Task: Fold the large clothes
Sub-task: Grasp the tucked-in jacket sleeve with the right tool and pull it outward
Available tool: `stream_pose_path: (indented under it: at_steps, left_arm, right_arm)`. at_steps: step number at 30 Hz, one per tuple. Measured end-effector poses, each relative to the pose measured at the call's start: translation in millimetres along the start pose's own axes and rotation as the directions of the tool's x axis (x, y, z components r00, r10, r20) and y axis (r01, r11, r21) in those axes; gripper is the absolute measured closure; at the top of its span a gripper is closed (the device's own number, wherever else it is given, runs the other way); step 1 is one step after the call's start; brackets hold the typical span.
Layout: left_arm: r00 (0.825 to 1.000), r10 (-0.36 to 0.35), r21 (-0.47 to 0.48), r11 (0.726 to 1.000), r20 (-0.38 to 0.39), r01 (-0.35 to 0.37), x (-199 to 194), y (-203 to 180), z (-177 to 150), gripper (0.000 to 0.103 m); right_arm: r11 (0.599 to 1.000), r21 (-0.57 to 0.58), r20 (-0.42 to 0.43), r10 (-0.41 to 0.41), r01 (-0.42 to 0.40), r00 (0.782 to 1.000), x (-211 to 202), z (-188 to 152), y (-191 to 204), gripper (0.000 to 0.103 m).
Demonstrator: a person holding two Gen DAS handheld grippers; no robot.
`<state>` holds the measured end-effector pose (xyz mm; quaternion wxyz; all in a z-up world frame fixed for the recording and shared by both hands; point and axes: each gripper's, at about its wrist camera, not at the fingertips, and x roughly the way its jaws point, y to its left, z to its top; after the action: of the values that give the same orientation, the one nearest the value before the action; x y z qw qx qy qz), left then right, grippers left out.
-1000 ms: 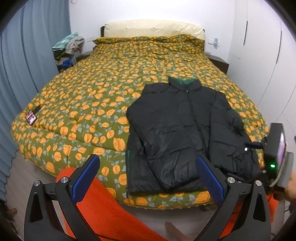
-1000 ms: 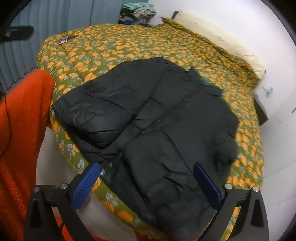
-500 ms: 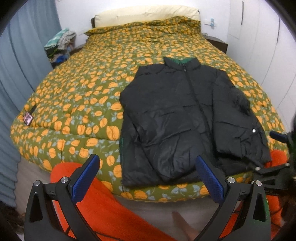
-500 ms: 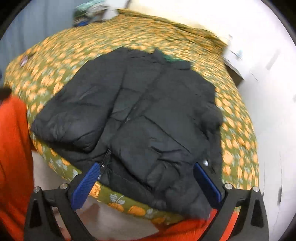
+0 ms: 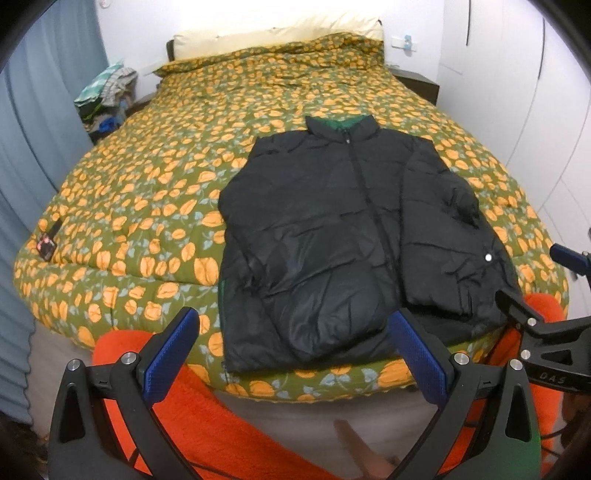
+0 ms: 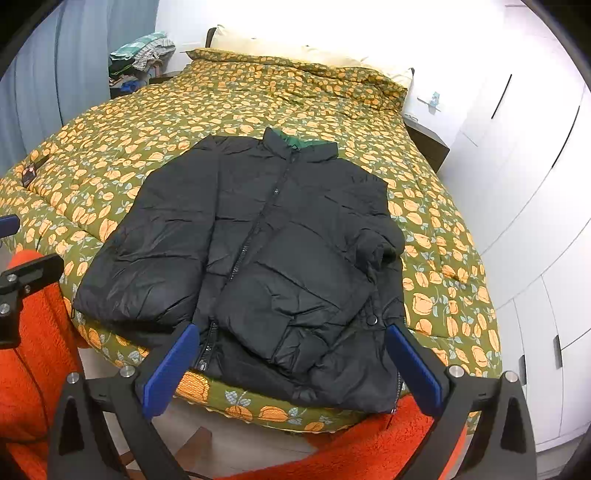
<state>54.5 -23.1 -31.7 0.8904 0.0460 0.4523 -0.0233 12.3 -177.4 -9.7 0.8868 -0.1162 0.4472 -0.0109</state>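
Observation:
A black puffer jacket (image 5: 343, 236) with a green collar lining lies front up on the bed, zipped, both sleeves folded over its front; it also shows in the right wrist view (image 6: 255, 254). Its hem reaches the bed's near edge. My left gripper (image 5: 295, 354) is open and empty, held off the foot of the bed just short of the hem. My right gripper (image 6: 291, 365) is open and empty, also just short of the hem. The right gripper shows at the right edge of the left wrist view (image 5: 546, 332).
The bed has a green quilt with orange flowers (image 5: 155, 192) and a cream pillow (image 5: 273, 35) at the head. A pile of clothes (image 5: 107, 92) sits far left. A small dark tag (image 5: 46, 245) lies on the quilt's left edge. My orange clothing (image 5: 207, 424) is below. White wardrobes (image 6: 535, 184) stand right.
Both grippers have risen and swung to face the bed squarely; the jacket now sits centred in both views. The jacket itself has not moved. Both grippers stay open.

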Motion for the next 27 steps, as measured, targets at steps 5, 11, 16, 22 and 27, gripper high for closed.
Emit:
stream_pose_path:
  at_steps: [5, 11, 16, 22, 27]
  left_arm:
    - [1.0, 0.014, -0.004, 1.0, -0.008, -0.014, 4.1, 3.5, -0.1, 0.0]
    - [0.999, 0.041, -0.02, 0.999, -0.017, -0.041, 9.1, 13.8, -1.4, 0.0]
    - [0.997, 0.067, -0.046, 0.997, -0.025, -0.068, 14.0, 26.6, -4.9, 0.0]
    - [0.996, 0.076, -0.055, 0.995, -0.05, -0.079, 21.5, 31.1, -9.0, 0.0]
    - [0.994, 0.091, -0.052, 0.994, -0.056, -0.094, 25.8, 35.2, -11.0, 0.0]
  right_arm:
    - [1.0, 0.001, -0.007, -0.003, 0.003, 1.0, 4.2, -2.2, -1.6, 0.0]
    - [0.994, -0.016, 0.021, 0.104, -0.104, 0.994, 23.2, -9.9, -11.8, 0.0]
    - [0.96, -0.11, -0.038, 0.254, -0.257, 0.966, 64.3, -21.7, -5.8, 0.001]
    - [0.942, -0.252, -0.053, 0.217, -0.223, 0.975, 119.3, -24.3, 22.9, 0.001]
    - [0.946, -0.237, -0.105, 0.204, -0.223, 0.973, 155.8, -31.2, 13.4, 0.045]
